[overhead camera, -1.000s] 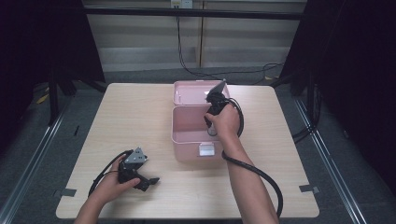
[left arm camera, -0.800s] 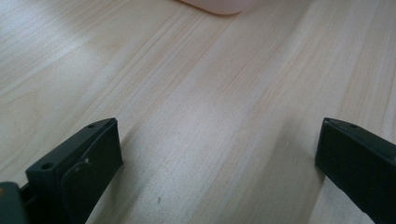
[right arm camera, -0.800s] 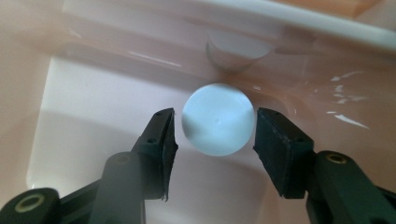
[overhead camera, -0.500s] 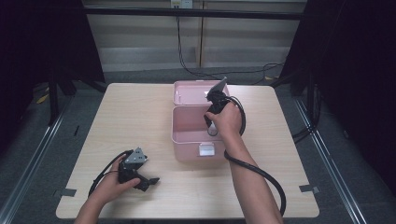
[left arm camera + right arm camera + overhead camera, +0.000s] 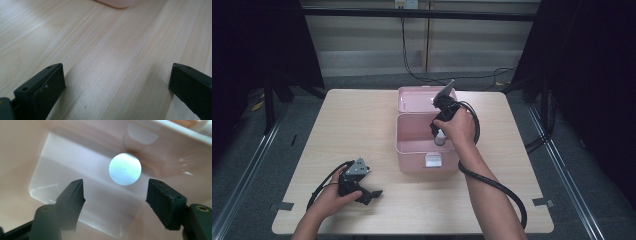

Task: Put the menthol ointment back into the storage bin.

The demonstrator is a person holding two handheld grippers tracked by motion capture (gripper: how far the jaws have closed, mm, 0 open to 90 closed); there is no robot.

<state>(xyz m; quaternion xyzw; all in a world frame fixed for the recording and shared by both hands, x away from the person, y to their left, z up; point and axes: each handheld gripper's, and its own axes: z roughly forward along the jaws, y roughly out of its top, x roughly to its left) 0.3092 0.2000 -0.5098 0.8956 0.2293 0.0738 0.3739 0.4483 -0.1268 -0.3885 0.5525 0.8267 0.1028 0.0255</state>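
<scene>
Box sits mid-table

Round-capped bottle [image 5: 125, 169] stands inside the storage box [image 5: 412, 145]; left gripper [image 5: 371, 193] rests on the table [image 5: 362, 120], well left of the box.

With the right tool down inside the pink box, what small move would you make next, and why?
Probably lift the right tool straight up out of the open pink plastic box. Its jaws have just been opening and stand apart, and the round white-capped object sits free on the box floor beyond them, so it seems released.

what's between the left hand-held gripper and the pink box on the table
Nothing: bare wooden table separates the left hand-held gripper from the pink box. This shows in the high view, and the left gripper view shows bare wood between its open jaws.
</scene>
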